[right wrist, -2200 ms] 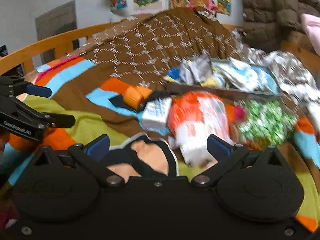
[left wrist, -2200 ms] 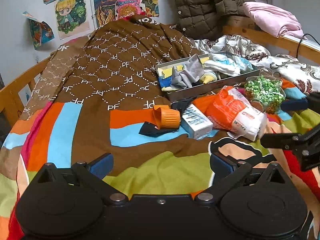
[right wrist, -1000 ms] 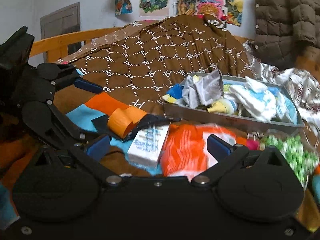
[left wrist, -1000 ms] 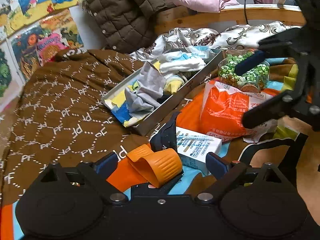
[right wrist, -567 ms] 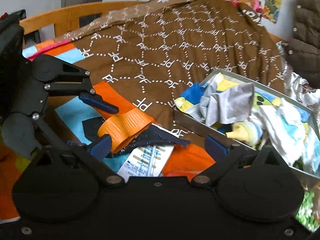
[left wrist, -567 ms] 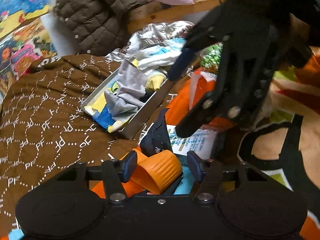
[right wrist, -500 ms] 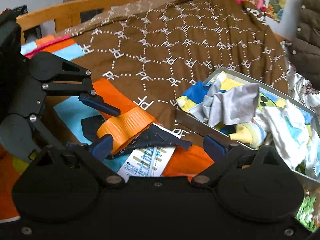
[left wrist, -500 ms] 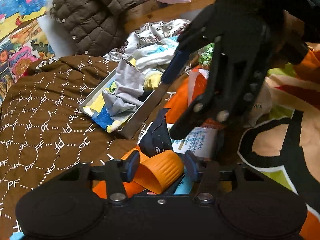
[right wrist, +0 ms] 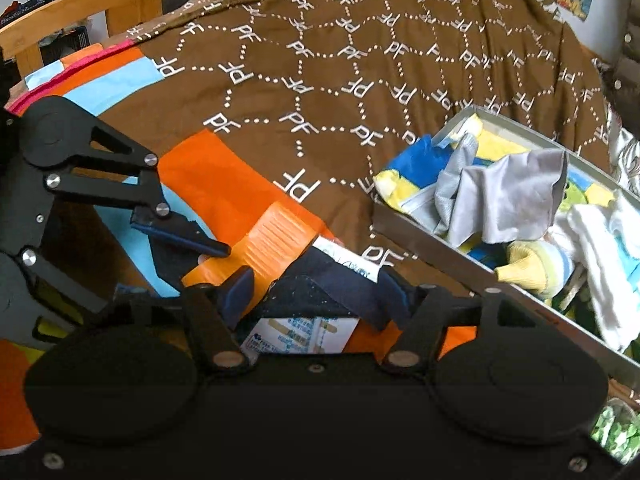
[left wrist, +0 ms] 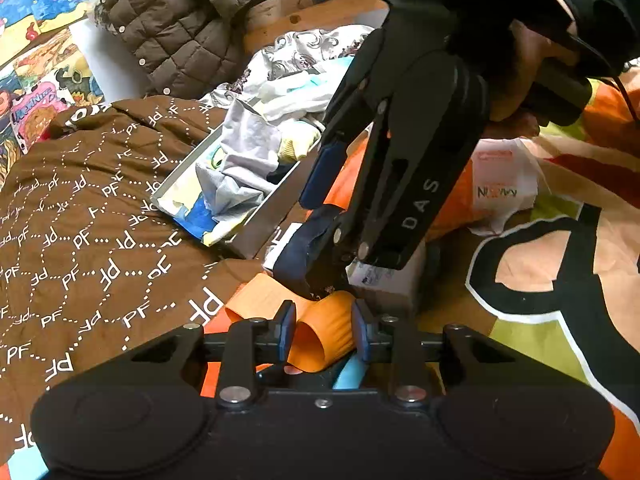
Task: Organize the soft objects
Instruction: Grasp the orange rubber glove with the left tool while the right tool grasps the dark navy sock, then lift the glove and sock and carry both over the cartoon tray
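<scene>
Your left gripper [left wrist: 323,336], low centre of the frame, jaws just closing, pinching the orange sock [left wrist: 320,332], your right gripper [right wrist: 316,284] just closing around the navy sock [right wrist: 340,280], grey tray [right wrist: 500,276] at right.

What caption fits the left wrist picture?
Left gripper pinches an orange sock while the right gripper grabs navy cloth.

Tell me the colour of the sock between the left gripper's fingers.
Orange, with fine ribbing. The sock shows best in the left wrist view, sitting between the left gripper fingers.
</scene>
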`<state>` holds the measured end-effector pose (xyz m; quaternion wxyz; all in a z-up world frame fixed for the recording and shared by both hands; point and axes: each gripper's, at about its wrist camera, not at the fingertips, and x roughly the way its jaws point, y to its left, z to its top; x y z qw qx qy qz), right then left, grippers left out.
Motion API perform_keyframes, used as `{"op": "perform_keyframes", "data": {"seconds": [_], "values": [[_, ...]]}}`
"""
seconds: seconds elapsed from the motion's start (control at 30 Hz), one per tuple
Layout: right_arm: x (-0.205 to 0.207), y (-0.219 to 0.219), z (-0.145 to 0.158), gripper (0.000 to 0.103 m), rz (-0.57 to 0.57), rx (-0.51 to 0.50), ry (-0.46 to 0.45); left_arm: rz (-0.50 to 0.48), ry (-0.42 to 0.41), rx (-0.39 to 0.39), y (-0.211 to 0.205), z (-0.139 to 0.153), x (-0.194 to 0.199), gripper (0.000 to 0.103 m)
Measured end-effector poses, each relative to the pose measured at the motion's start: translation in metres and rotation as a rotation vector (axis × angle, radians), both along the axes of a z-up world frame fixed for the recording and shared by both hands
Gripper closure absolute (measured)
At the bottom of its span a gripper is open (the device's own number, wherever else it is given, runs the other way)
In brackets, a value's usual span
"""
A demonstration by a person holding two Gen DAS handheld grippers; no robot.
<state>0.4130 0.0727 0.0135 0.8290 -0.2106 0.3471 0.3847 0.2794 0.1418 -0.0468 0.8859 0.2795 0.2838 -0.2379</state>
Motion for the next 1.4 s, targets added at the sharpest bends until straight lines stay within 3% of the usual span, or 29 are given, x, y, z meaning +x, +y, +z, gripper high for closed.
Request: {"op": "perform_keyframes", "data": {"seconds": [0.3, 0.43, 0.63, 0.97, 1.13, 1.4], "values": [[0.0, 0.007, -0.022, 0.058, 0.012, -0.039, 0.032, 0.017, 0.025, 0.002, -0.002, -0.006, -0.004, 0.075], [-0.003, 0.006, -0.026, 0.059, 0.008, -0.035, 0.027, 0.036, 0.034, -0.006, -0.004, -0.011, -0.007, 0.078], [-0.008, 0.004, -0.026, 0.071, 0.026, -0.032, 0.014, 0.052, 0.029, -0.001, -0.007, -0.011, -0.011, 0.083], [-0.018, 0.001, -0.024, 0.076, 0.03, -0.034, -0.015, 0.09, -0.006, 0.005, -0.004, -0.005, -0.023, 0.087], [-0.025, 0.001, -0.02, 0.092, 0.047, -0.038, -0.026, 0.121, -0.021, 0.006, -0.001, 0.0, -0.028, 0.088], [-0.041, 0.0, -0.017, 0.102, 0.041, -0.025, -0.071, 0.191, -0.071, 0.037, 0.004, 0.007, -0.043, 0.089]]}}
